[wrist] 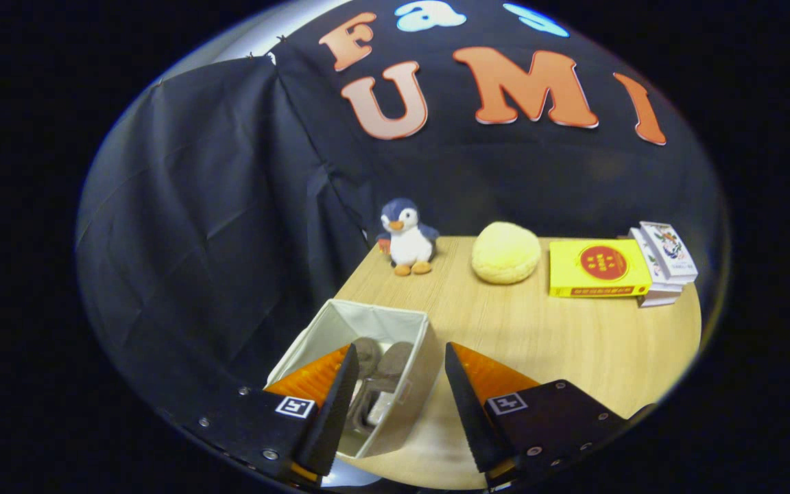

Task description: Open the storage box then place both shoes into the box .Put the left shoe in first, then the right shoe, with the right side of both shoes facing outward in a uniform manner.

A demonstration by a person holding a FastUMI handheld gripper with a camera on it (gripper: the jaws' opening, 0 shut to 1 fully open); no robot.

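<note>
- Gripper [398, 360] is hovering above the near-left part of the wooden table [573, 343], its fingers standing spread wide apart and gripping nothing.
- Neither finger is touching anything; the left finger is overlapping the box opening in view, the right finger is hanging over bare tabletop just beside the box's right wall.
- Storage box [422, 363], a pale fabric bin with its top open, is sitting at the table's near-left edge, lying between and just below the fingers.
- Two shoes [378, 363] are lying inside the box, grey-brown, side by side with rounded ends pointing away; their lower parts are being hidden by the left finger, so which way each is facing cannot be told.
- Beyond the fingers, along the far edge of the table: a plush penguin [407, 238] is standing upright, a yellow round cushion [505, 252] is sitting beside it, then a yellow book [598, 268] lying flat, touching a small stack of card boxes [666, 261].
</note>
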